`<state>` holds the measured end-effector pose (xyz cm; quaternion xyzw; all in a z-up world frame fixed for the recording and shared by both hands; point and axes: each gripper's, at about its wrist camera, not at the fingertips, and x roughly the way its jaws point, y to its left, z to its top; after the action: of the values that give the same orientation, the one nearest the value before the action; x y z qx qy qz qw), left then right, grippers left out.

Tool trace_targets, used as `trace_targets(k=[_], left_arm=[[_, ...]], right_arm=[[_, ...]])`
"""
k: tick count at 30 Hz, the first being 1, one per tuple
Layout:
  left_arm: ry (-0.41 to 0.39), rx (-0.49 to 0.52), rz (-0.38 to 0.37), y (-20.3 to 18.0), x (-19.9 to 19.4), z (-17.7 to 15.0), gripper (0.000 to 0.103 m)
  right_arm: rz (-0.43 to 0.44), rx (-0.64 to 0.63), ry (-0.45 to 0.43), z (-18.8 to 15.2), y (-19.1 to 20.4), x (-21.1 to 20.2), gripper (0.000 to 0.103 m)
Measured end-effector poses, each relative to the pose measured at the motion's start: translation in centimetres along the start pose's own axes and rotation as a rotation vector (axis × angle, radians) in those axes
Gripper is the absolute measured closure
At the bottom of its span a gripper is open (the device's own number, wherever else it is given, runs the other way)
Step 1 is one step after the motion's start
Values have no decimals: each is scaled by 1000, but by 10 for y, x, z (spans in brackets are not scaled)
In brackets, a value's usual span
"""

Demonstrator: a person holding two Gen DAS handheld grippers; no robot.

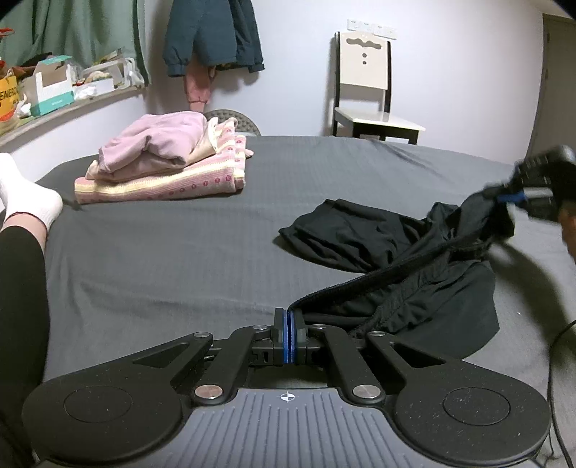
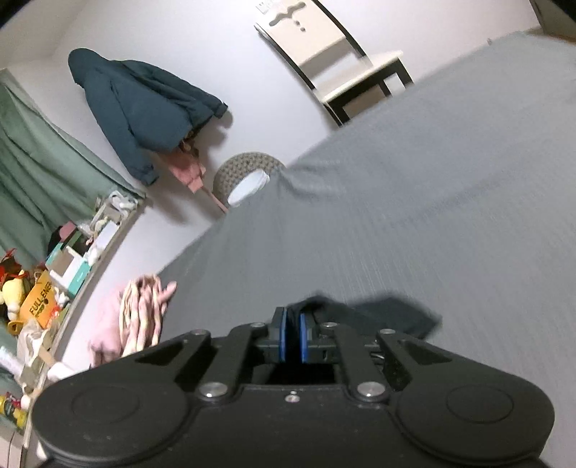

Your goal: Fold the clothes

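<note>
A black garment (image 1: 388, 259) lies crumpled on the grey bed (image 1: 180, 252), right of centre. My left gripper (image 1: 290, 316) is shut on its ribbed hem, low over the bed. That hem runs taut up to the right, where my right gripper (image 1: 511, 198) holds the other end lifted above the bed. In the tilted, blurred right wrist view, my right gripper (image 2: 292, 316) is shut on black cloth (image 2: 392, 316), which trails right over the bed (image 2: 432, 216).
A stack of folded pink and striped clothes (image 1: 162, 162) sits at the bed's far left. A person's leg in a white sock (image 1: 25, 201) rests at the left edge. A chair (image 1: 367, 90), hanging coat (image 1: 212, 32), round basket (image 2: 248, 172) and cluttered shelf (image 1: 54, 90) line the wall.
</note>
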<state>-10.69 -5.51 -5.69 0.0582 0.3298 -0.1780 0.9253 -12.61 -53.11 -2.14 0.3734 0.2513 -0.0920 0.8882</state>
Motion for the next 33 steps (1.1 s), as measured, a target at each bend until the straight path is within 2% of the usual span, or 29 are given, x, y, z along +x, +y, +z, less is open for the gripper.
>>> trace_targets(k=[2, 3, 4, 5, 7, 10, 15, 19, 22, 24, 28, 33], left_arm=[[8, -3, 1, 0, 2, 0, 102], [13, -5, 2, 1, 3, 0, 102], [14, -4, 4, 1, 3, 0, 102], [16, -3, 5, 1, 4, 0, 102], [21, -6, 3, 1, 5, 1, 102], [24, -13, -1, 3, 4, 1, 102], [22, -19, -7, 4, 4, 2, 102], [17, -19, -13, 4, 2, 2, 102], [14, -23, -13, 4, 1, 2, 102], [14, -30, -13, 5, 1, 2, 102], [15, -35, -10, 5, 3, 2, 102], [17, -33, -12, 4, 4, 3, 102]], right_arm=[[-16, -41, -32, 13, 10, 5, 93], [-29, -55, -38, 20, 14, 7, 80], [-52, -59, -16, 25, 16, 11, 74], [-71, -67, 0, 29, 17, 13, 71], [-94, -124, 11, 28, 21, 8, 71], [-117, -300, 53, 10, 32, -11, 67], [-164, -541, 94, -44, 48, -51, 59], [-287, -753, 111, -84, 62, -42, 59], [-358, -875, 108, -102, 73, -26, 59], [-385, -917, 108, -108, 78, -20, 59], [-437, -970, 46, -112, 78, -21, 59], [-453, -1017, 36, -114, 69, -10, 60]])
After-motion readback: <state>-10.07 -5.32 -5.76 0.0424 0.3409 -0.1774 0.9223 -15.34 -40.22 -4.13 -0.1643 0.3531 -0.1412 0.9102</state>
